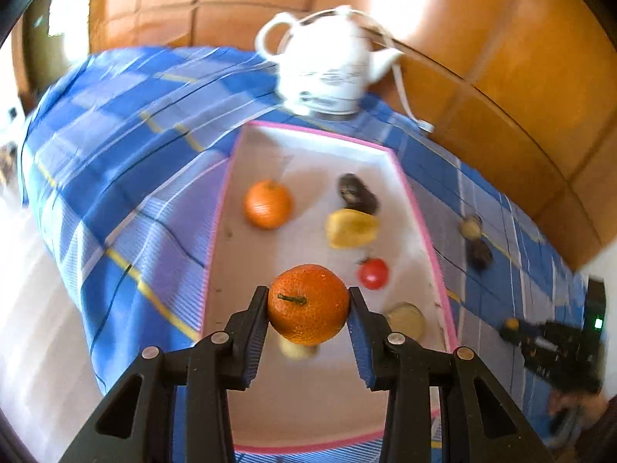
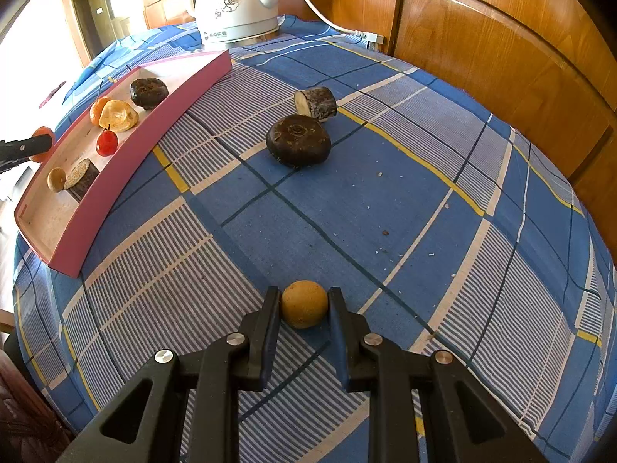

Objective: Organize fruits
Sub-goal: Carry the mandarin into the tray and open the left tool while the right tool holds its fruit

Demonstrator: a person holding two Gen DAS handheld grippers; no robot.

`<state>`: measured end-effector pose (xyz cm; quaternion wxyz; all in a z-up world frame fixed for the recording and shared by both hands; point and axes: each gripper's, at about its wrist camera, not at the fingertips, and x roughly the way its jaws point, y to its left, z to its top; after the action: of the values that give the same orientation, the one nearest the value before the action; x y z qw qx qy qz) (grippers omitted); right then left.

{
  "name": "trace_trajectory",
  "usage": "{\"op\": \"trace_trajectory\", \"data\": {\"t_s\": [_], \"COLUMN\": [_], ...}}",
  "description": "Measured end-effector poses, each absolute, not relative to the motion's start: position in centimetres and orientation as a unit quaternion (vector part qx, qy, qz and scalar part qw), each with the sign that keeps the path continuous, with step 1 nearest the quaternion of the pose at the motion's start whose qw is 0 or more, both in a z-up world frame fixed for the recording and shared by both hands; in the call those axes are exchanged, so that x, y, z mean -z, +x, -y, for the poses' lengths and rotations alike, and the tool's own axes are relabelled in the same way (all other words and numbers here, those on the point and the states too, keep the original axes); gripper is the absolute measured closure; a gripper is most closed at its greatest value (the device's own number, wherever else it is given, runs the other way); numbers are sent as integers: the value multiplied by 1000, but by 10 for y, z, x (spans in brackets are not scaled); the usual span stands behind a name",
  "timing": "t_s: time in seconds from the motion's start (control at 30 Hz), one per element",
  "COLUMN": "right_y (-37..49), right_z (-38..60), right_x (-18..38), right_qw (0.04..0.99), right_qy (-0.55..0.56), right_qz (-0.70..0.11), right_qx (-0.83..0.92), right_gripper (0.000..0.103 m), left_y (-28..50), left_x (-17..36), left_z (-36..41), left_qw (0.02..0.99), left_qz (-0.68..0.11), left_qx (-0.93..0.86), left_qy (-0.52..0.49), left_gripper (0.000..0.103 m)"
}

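Wood-panelled walls wrap round a tabletop (image 2: 385, 200) under a blue checked cloth, with a white kettle (image 2: 235, 4) at the far edge and a pink-rimmed tray (image 1: 432, 239) lying lengthwise on my left.

My left gripper (image 1: 308, 303) is clamped on an orange (image 1: 308, 303), both pads pressed to its sides, stem facing the camera. It hangs over the near half of the tray, which I take to be the collecting spot: another orange (image 1: 267, 204), a yellow fruit (image 1: 351, 227), a dark fruit (image 1: 356, 193), a small red fruit (image 1: 373, 273) and two pale pieces at the near end already lie inside. I judge the bare floor on the tray's left side, between the far orange and my fingers, to be the best landing place.

My right gripper (image 2: 304, 305) sits low on the cloth with a small tan ball-shaped fruit (image 2: 304, 305) between its fingers; the pads look to be touching it, so I read it as gripped, though whether it is lifted I cannot tell.

Still loose on the cloth are a dark round fruit (image 2: 299, 139) and a bark-covered log piece (image 2: 316, 103), touching or nearly so, well apart from my right gripper. Open cloth lies between them and the tray wall, so the path across is free; the raised wall is the one edge to lift over.
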<state>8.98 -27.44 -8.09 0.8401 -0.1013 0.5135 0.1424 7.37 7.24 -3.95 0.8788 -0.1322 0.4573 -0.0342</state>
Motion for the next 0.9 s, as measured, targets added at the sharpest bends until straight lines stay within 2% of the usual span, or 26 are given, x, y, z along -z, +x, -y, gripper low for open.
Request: {"op": "trace_trajectory", "data": {"t_s": [0.13, 0.5, 0.57, 0.63, 0.9], "right_y": [89, 90, 90, 90, 89], "right_z": [274, 275, 275, 275, 274], "right_x": [81, 82, 82, 82, 81], "right_qw": [840, 840, 840, 840, 841], "right_qy": [-101, -99, -98, -98, -102], "right_qz": [-514, -514, -514, -514, -513], "right_qx": [-141, -140, -140, -141, -136], "right_gripper": [79, 79, 79, 79, 79], "left_y": [85, 125, 121, 115, 90], "left_x": [43, 58, 61, 60, 43], "left_z": [-79, -62, -64, -67, -59], "left_qw": [875, 877, 878, 881, 899], "left_qz": [-457, -467, -466, -459, -432], "left_qx": [37, 23, 16, 13, -10], "left_qy": [-153, -109, -109, -116, -69], "left_gripper": [63, 62, 55, 43, 42]}}
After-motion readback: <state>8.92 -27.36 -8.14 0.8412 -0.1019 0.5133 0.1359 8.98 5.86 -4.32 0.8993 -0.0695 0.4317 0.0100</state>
